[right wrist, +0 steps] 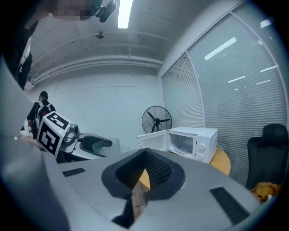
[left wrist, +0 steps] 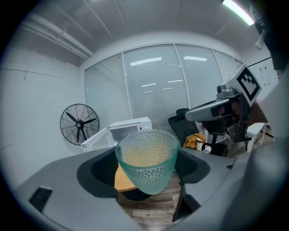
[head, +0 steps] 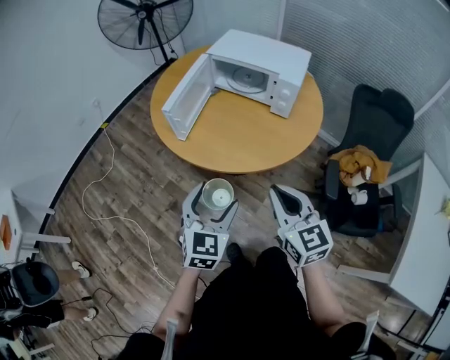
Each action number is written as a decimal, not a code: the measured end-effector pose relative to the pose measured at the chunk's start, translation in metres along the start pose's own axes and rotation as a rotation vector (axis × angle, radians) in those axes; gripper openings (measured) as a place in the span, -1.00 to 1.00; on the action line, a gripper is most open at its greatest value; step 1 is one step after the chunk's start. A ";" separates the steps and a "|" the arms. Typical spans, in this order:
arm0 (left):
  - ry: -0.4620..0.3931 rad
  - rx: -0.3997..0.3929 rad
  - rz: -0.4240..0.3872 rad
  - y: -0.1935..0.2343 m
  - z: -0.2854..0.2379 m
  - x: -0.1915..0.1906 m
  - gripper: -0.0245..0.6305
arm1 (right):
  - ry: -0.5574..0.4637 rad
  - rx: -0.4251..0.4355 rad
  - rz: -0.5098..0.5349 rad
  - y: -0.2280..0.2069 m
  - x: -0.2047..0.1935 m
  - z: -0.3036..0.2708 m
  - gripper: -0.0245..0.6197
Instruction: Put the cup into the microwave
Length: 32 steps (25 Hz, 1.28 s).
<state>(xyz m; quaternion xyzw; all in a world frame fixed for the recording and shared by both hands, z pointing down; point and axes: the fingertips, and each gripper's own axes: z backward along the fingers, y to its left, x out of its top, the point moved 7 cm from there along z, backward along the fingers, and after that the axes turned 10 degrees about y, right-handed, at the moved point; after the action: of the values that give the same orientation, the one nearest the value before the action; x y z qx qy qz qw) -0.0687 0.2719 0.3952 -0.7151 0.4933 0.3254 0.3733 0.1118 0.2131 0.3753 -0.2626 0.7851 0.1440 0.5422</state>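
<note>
A frosted, dimpled green cup [head: 216, 195] stands upright between the jaws of my left gripper [head: 212, 202], which is shut on it over the wooden floor, short of the round wooden table [head: 239, 137]. In the left gripper view the cup [left wrist: 146, 158] fills the gap between the jaws. A white microwave [head: 259, 70] sits at the table's far side, its door [head: 186, 98] swung wide open to the left and its turntable showing. My right gripper [head: 283, 194] hovers beside the left one, shut and empty; through its narrow slit [right wrist: 139, 187] I see floor. The microwave [right wrist: 187, 142] lies ahead of it.
A black standing fan [head: 144, 21] is behind the table at the left. A black office chair [head: 369, 162] with an orange cloth [head: 358, 163] stands at the right, next to a white desk [head: 422, 246]. A white cable [head: 105, 204] trails over the floor at the left.
</note>
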 end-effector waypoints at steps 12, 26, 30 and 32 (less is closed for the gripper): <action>0.011 0.008 -0.070 -0.006 -0.013 -0.009 0.22 | 0.041 0.005 -0.023 -0.005 -0.012 -0.007 -0.90; 0.007 0.096 -0.104 0.023 -0.089 0.041 0.22 | 0.026 0.072 -0.044 -0.083 0.012 -0.065 -0.90; 0.014 0.100 -0.076 0.026 -0.117 0.060 0.22 | 0.024 0.101 -0.034 -0.112 0.022 -0.081 -0.90; 0.018 0.103 -0.051 0.026 -0.130 0.068 0.22 | 0.023 0.118 -0.029 -0.126 0.026 -0.087 -0.90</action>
<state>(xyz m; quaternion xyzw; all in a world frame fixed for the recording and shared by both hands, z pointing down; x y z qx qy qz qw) -0.0602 0.1233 0.3993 -0.7101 0.4943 0.2836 0.4135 0.1087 0.0590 0.3913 -0.2432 0.7945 0.0865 0.5496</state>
